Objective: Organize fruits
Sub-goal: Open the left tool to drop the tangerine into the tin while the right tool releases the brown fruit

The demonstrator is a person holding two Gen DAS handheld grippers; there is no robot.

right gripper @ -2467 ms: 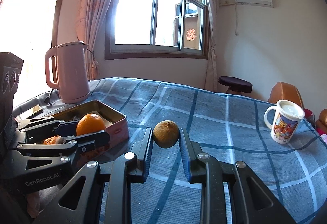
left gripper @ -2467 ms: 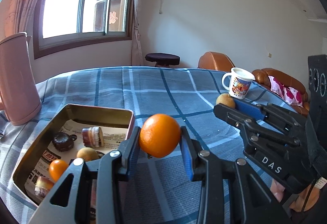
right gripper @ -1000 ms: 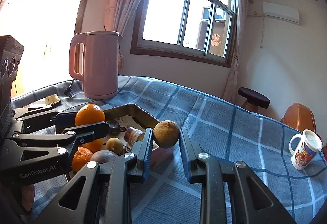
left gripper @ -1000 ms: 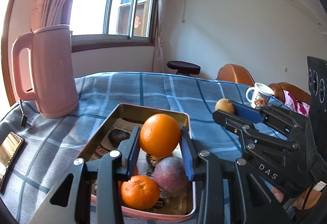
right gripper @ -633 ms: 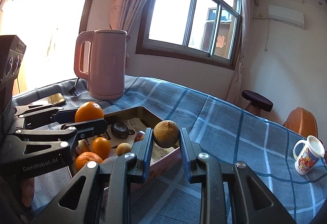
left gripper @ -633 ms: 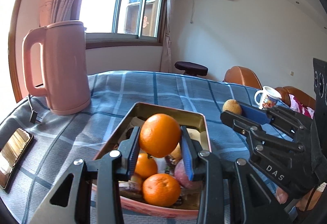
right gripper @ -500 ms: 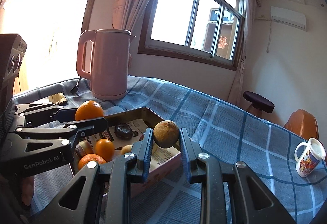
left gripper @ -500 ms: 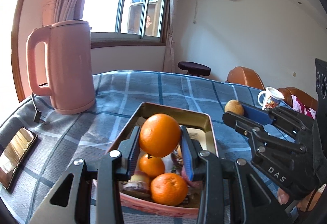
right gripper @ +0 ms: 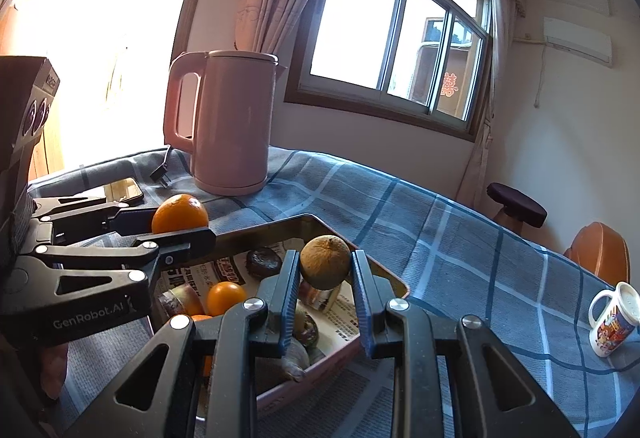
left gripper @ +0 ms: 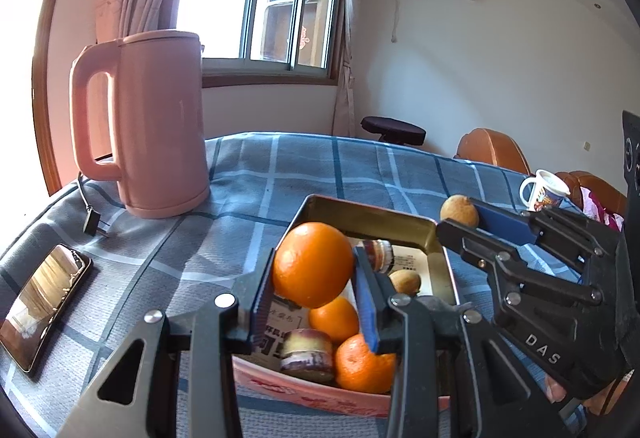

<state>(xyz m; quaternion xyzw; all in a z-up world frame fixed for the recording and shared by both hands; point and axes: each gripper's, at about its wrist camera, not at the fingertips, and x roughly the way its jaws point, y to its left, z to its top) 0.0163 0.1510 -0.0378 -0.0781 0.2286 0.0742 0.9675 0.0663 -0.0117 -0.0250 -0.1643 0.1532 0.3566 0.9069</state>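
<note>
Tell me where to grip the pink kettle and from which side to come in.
Grip the pink kettle by its upright loop handle, coming from the handle's side, the phone's side. The body looks too wide and smooth; probably only the handle's bar fits between the jaws.

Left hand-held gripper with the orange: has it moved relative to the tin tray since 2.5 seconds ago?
Yes. The left hand-held gripper has carried the orange from beside the tin tray to over it.
</note>
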